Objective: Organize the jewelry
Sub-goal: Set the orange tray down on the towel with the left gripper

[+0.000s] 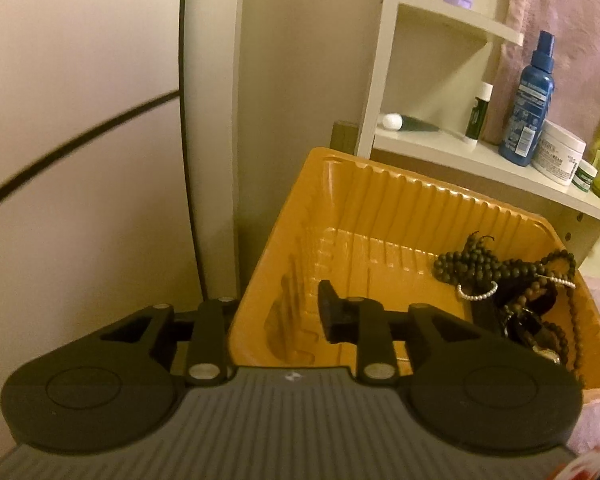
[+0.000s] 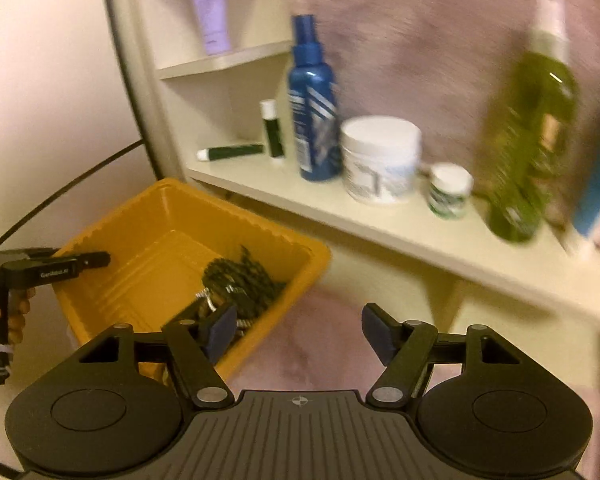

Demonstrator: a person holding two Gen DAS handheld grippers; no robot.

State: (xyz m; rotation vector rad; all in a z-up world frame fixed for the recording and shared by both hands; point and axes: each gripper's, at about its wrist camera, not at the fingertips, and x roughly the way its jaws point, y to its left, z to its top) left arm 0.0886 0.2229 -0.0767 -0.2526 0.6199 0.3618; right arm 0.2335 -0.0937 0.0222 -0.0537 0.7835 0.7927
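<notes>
A yellow plastic tray (image 1: pixel 380 200) holds a tangle of dark bead necklaces and a small pearl bracelet (image 1: pixel 512 284) at its right side. My left gripper (image 1: pixel 276 312) straddles the tray's near left wall, one finger inside the tray and one outside; whether it pinches the wall I cannot tell. In the right wrist view the tray (image 2: pixel 140 220) and the beads (image 2: pixel 240 276) lie lower left, with the left gripper (image 2: pixel 96 260) at the tray's left rim. My right gripper (image 2: pixel 300 336) is open and empty, above the tray's near right corner and the pink cloth.
A white shelf (image 2: pixel 380 224) behind the tray carries a blue spray bottle (image 2: pixel 312 100), a white cream jar (image 2: pixel 380 160), a small jar (image 2: pixel 448 192), a green bottle (image 2: pixel 532 140) and two lip balm tubes. A purple tube stands higher up. Pink furry cloth (image 2: pixel 320 360) lies below.
</notes>
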